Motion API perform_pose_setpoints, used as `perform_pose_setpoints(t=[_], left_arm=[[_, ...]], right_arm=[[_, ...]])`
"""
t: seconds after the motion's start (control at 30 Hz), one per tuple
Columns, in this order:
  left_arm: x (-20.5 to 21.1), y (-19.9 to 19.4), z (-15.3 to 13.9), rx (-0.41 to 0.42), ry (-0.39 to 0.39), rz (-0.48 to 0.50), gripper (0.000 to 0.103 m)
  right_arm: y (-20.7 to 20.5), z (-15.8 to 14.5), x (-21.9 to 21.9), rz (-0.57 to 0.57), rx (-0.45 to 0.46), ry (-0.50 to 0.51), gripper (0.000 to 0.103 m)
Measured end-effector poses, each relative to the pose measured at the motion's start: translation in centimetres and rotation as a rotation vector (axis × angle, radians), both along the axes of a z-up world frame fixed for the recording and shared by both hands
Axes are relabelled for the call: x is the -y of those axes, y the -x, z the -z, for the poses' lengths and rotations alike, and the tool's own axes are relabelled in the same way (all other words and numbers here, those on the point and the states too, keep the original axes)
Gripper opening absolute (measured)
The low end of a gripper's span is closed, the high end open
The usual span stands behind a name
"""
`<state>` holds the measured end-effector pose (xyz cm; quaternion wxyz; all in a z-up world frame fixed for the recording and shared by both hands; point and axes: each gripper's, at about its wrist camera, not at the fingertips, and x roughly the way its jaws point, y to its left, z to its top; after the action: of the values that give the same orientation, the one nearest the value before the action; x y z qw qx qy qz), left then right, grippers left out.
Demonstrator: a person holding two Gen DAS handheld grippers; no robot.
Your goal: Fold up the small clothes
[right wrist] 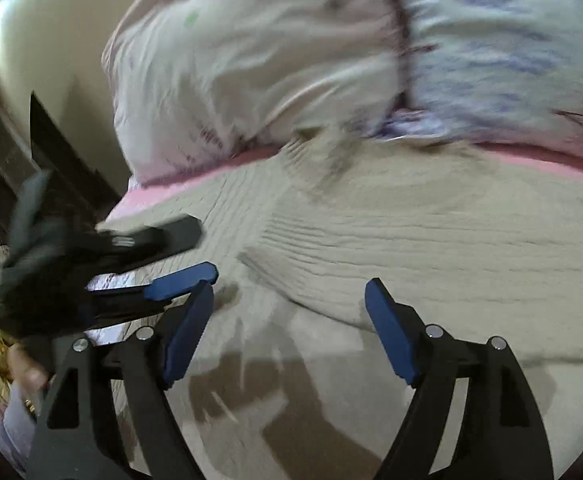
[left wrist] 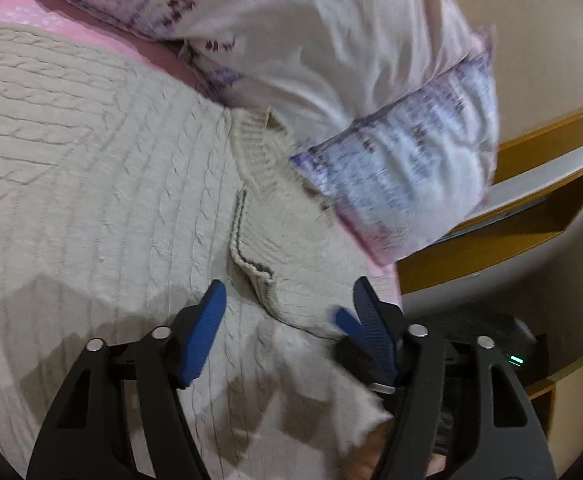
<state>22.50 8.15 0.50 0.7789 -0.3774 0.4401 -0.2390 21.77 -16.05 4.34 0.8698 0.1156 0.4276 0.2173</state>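
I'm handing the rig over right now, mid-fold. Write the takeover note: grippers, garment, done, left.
Left gripper: open, holding nothing, low over the cream cable-knit sweater near its ribbed collar.
Right gripper: open, holding nothing, over the same sweater.
The sweater lies spread on the pink bed sheet, its collar end against the white-and-purple patterned pillow.
Done: one flap with a ribbed edge lies turned over the body, near the left gripper.
Left: the remaining folds. Both views are motion-blurred, so check the edges before gripping.
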Motion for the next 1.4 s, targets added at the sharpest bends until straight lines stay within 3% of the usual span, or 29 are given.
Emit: perform_pose_setpoints(t=[0.1,0.2,0.27,0.37,0.47,0.5,0.53,0.67,0.83,1.13,1.17,1.2,1.23,1.33,1.4], left_arm=[[1.1,-1.0,1.1,-0.054,-0.031,-0.009,0.056],[2.1,-1.6,1.7,-0.073,-0.047,-0.008,0.052],[2.5,-1.8,1.6,-0.065,-0.039,-0.008,0.044],[3.0,-2.1,1.5,-0.068,-0.042,-0.015,0.028],[3.6,-2.8,2.1,-0.088,-0.08,-0.018,0.017],[3.7,-3.0,2.4,-0.094,-0.085,-0.02,0.009],[3.7,-3.2,2.6,-0.094,-0.091,-0.024,0.008],[2.9,-3.3,1.6,-0.03,-0.085,-0.014,0.007],[0.2,-3.5,-1.0,0.054,-0.122,-0.094,0.007],[-1.6,-3.6,1.5,-0.011,-0.147,-0.103,0.007],[-1.5,-3.6,1.7,-0.019,-0.156,-0.099,0.007],[-1.3,-3.6,1.8,-0.022,-0.166,-0.098,0.007],[-1.2,-3.6,2.0,-0.029,-0.178,-0.096,0.007],[-1.3,-3.5,2.6,-0.048,-0.178,-0.092,0.007],[-1.4,-3.3,2.5,-0.041,-0.184,-0.087,0.008]], right_arm=[[1.4,-0.7,4.5,0.081,-0.009,-0.06,0.078],[3.2,-1.2,10.2,0.234,0.004,-0.079,0.078],[3.8,-1.6,14.7,0.376,0.018,-0.103,0.076],[4.7,-1.4,21.7,0.567,-0.002,-0.164,0.064],[5.1,-0.7,24.4,0.641,-0.014,-0.176,0.063],[5.2,-0.4,24.7,0.656,-0.016,-0.17,0.063],[5.3,-0.2,25.0,0.663,-0.019,-0.164,0.063],[4.9,0.7,24.0,0.65,-0.046,-0.069,0.054],[5.6,1.6,23.2,0.612,-0.059,0.052,0.045],[5.2,2.2,19.8,0.468,-0.067,0.27,0.042],[4.8,2.4,19.4,0.453,-0.068,0.284,0.037],[4.5,2.6,19.1,0.452,-0.065,0.306,0.023],[4.1,2.8,18.9,0.474,-0.067,0.347,0.02],[3.9,3.2,19.2,0.521,-0.104,0.335,0.022],[4.6,2.8,19.1,0.548,-0.092,0.333,0.039]])
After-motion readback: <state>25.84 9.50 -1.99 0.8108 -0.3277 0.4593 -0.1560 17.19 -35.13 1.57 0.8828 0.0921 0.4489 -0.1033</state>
